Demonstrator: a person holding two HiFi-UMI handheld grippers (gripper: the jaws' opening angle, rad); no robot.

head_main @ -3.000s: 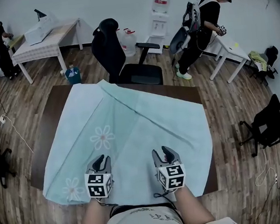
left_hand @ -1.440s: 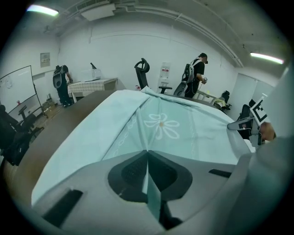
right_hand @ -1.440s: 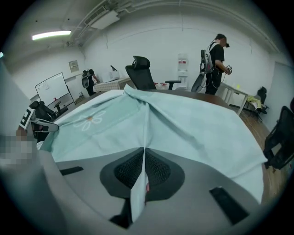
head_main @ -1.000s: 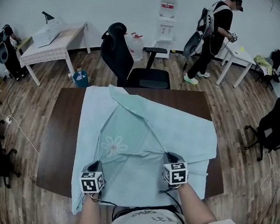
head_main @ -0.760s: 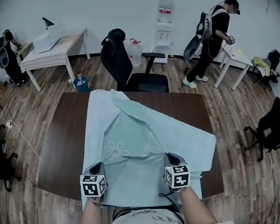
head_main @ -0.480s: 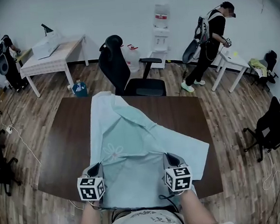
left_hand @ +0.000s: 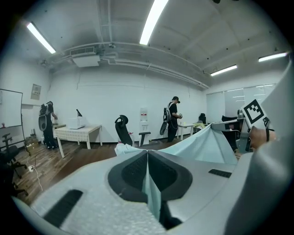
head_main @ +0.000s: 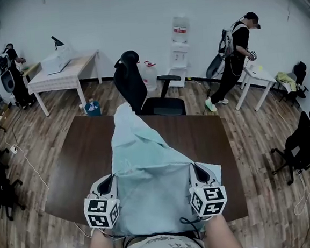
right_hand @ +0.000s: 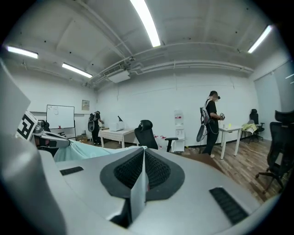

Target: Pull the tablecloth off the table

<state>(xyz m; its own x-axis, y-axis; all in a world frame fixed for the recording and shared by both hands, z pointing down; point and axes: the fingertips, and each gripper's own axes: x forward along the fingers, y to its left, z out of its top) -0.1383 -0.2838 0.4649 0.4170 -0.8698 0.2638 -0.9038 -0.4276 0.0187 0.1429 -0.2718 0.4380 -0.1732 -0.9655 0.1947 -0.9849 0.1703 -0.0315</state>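
The pale green tablecloth (head_main: 148,170) lies gathered into a narrow strip down the middle of the dark brown table (head_main: 77,154). Its near edge is lifted and stretched between both grippers. My left gripper (head_main: 107,180) is shut on the cloth's near left edge, and a thin fold shows pinched between its pads (left_hand: 148,156). My right gripper (head_main: 199,172) is shut on the near right edge, with a fold of cloth between its pads (right_hand: 143,156). From the left gripper view the cloth (left_hand: 202,144) runs taut toward the other gripper. The far end still rests at the table's back edge.
A black office chair (head_main: 135,79) stands behind the table. A person (head_main: 239,38) stands by a white desk at the back right, another person (head_main: 11,68) by a white table (head_main: 66,69) at the back left. A water dispenser (head_main: 179,37) is against the wall, black chairs (head_main: 302,145) to the right.
Both grippers have risen with the cloth's near edge. The cloth has slid toward me and bunched narrower, baring more of the table on both sides.
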